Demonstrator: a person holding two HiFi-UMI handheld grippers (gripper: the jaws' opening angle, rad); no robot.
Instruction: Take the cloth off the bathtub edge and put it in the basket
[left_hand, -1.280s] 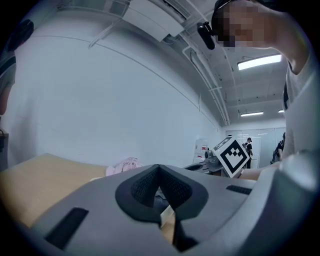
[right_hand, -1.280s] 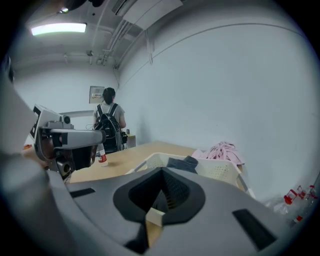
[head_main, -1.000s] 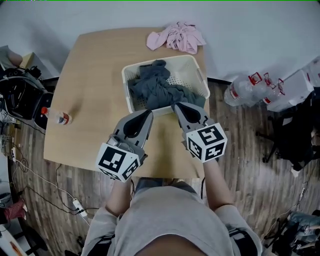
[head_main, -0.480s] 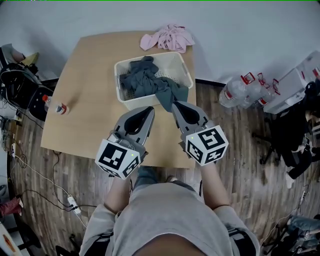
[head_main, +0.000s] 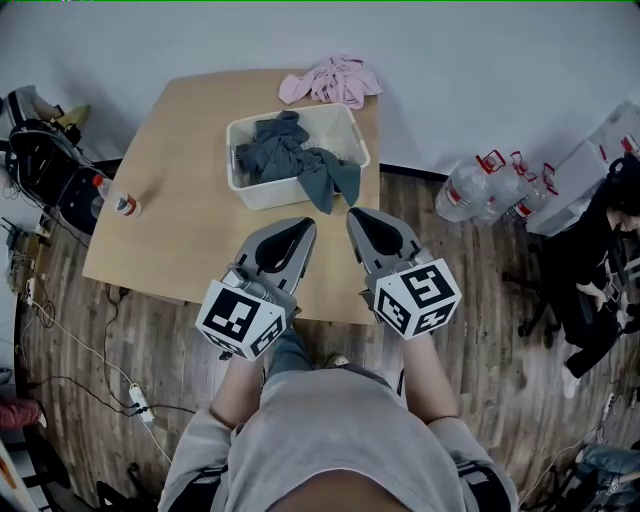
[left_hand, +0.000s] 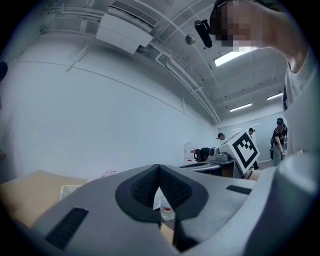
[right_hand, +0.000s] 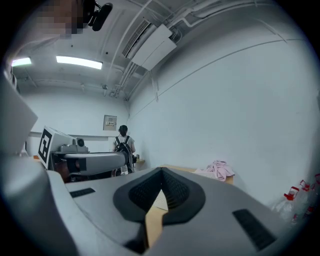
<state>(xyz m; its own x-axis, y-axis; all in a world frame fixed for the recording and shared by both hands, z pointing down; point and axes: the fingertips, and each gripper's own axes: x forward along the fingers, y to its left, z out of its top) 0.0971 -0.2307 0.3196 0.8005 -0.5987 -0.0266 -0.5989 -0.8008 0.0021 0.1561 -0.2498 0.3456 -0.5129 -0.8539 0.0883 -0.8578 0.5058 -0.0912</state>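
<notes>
Cloth (head_main: 290, 160) in basket (head_main: 262, 197), corner over rim; left gripper (head_main: 300, 226), right gripper (head_main: 358, 216) closed, empty, held clear: drop seemingly done.

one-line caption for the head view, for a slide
Left gripper and right gripper, shut and empty, short of a white basket of grey cloth on the table.

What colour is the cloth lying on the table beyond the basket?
Pink. The cloth shows best in the head view.

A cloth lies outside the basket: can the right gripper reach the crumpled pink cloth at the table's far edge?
Probably yes: the pink cloth lies uncovered beyond the white plastic basket; the shut right gripper must open.
</notes>
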